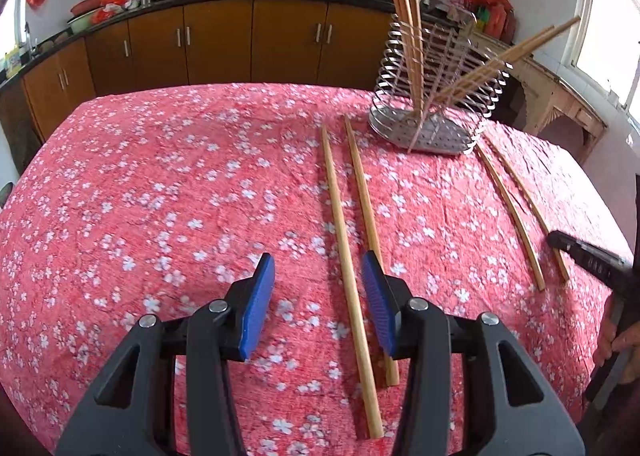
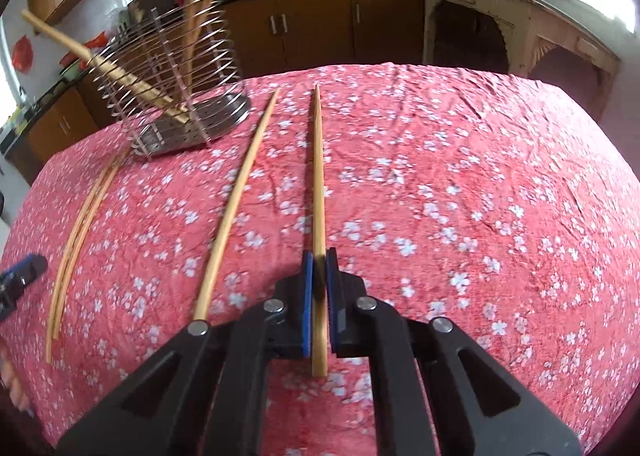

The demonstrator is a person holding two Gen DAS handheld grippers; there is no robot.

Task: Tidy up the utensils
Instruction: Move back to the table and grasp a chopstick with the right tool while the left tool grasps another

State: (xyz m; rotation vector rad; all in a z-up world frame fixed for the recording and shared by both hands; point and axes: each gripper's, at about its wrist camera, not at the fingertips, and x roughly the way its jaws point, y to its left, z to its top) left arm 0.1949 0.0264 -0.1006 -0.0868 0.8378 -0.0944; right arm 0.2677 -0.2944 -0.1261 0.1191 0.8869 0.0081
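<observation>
between right gripper (image 2: 319, 258) pads, seemingly clamped chopstick (image 2: 318, 176)

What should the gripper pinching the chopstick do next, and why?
Probably lift it. The right gripper has its fingers shut on one chopstick that lies flat on the pink cloth. The wire holder already keeps other chopsticks upright, so raising this one is likely the first step toward it.

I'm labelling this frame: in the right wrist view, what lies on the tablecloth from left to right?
Left tongs → pair of chopsticks lying together → single loose chopstick → chopstick clamped in the right tongs.
</observation>
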